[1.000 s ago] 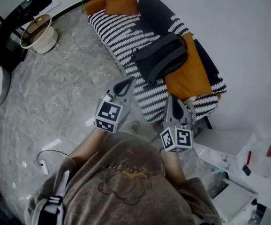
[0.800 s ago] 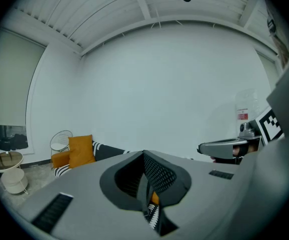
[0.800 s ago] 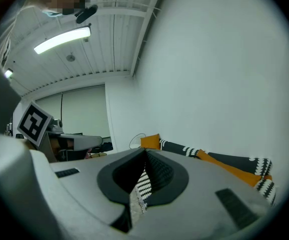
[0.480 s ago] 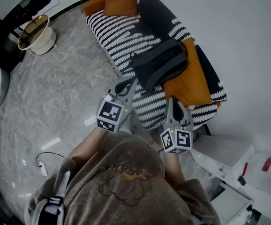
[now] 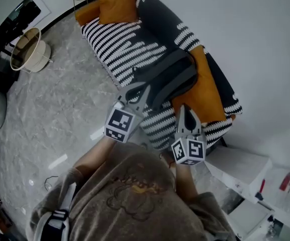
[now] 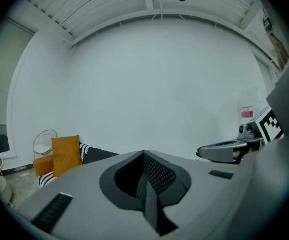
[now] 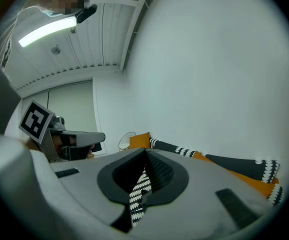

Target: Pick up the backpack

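Holding left hand-held gripper (image 5: 144, 89) and right hand-held gripper (image 5: 185, 110) closed, empty, close to dark backpack (image 5: 169, 78) lying on striped sofa (image 5: 116, 45), against orange cushion (image 5: 203, 93). Red label (image 5: 287, 181) at right, not readable.

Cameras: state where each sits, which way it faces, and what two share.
Head view: on the person's head, facing steeply down at the dark grey backpack on the black-and-white striped sofa; brown sweatshirt, left gripper and right gripper show.
Left gripper view: on the left gripper, along its shut jaws toward the white wall; right gripper at right.
Right gripper view: on the right gripper, along its shut jaws over the sofa; left gripper at left.
Shared: both gripper views show the orange square cushion.
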